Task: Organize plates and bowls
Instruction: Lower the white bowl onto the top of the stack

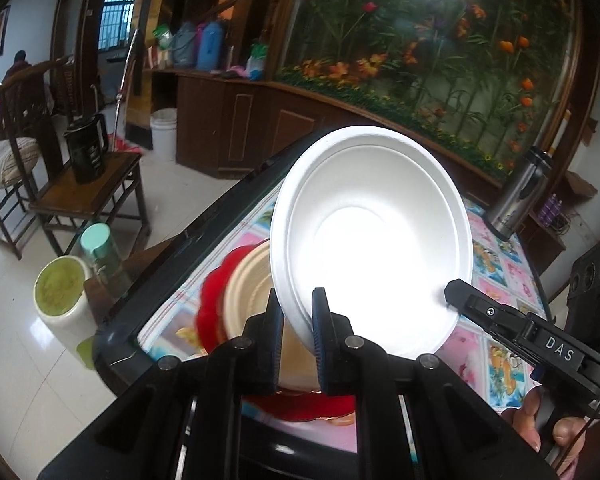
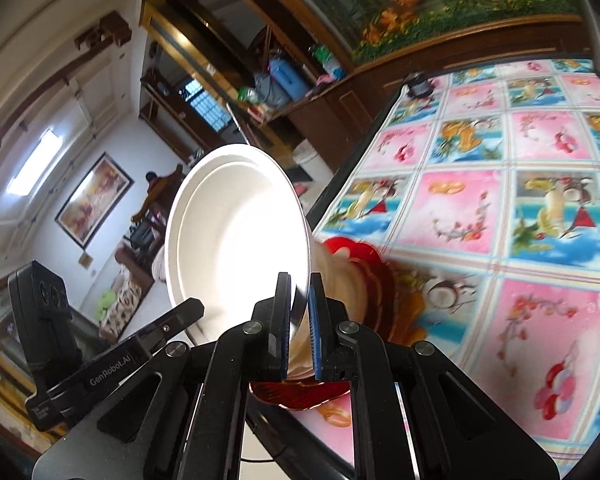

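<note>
White foam bowl (image 1: 374,240) is filling the centre of both wrist views, tilted up on edge above the patterned table (image 2: 540,216). Both grippers are pinching its rim, the left gripper (image 1: 298,336) low-centre, the right gripper (image 2: 300,320) likewise. Below it are lying a beige bowl (image 1: 246,292) and a red plate (image 1: 212,304). This looks like the carrying step; next the bowl likely needs levelling and lowering onto the beige bowl.

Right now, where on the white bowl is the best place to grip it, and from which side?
By its thin rim, from the near edge. The white bowl is tilted with its opening toward the cameras, so only the lip fits between narrow jaws. The left gripper and right gripper each already pinch that lip, above the beige bowl and red plate.
</note>
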A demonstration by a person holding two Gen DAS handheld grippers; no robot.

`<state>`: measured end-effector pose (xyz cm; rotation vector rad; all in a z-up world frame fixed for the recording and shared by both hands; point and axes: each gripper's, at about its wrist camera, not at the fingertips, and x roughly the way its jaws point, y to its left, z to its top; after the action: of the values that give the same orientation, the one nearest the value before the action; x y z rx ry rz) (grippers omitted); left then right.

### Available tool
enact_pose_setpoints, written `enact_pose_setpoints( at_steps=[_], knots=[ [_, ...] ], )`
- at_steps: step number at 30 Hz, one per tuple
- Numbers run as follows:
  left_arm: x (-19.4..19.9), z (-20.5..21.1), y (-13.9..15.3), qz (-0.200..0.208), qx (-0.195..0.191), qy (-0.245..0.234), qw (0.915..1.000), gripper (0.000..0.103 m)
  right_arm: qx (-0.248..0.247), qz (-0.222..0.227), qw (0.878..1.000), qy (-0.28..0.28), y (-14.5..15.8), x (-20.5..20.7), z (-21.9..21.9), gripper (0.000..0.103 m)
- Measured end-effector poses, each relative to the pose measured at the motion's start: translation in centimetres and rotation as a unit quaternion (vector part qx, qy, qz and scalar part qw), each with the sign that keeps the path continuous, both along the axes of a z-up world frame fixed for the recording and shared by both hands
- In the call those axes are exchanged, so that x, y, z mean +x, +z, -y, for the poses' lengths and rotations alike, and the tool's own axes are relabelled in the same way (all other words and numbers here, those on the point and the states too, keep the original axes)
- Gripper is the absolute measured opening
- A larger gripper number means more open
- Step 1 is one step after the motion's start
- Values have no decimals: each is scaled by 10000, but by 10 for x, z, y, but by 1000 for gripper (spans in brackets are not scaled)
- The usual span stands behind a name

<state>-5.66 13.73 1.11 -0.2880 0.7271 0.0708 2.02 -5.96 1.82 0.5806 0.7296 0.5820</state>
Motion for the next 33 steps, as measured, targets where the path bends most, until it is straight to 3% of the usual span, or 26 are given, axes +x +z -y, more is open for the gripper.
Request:
enact_pose_setpoints(
  at_steps=[19, 26, 31, 33],
  knots=[
    [0, -17, -21, -668, -101, -18, 9977, 15, -143, -528, 9976, 424, -21, 11, -24, 8],
    [2, -17, -20, -734, 13, 6, 9973, 15, -89, -657, 9965, 501, -25, 16, -24, 11],
    [2, -19, -21, -831, 111, 37, 9965, 20, -65, -705, 9958, 573, -28, 19, -23, 16],
    [0, -21, -19, -813, 132, 92, 9966, 31, -18, -699, 9957, 602, -28, 19, -21, 17]
  ],
)
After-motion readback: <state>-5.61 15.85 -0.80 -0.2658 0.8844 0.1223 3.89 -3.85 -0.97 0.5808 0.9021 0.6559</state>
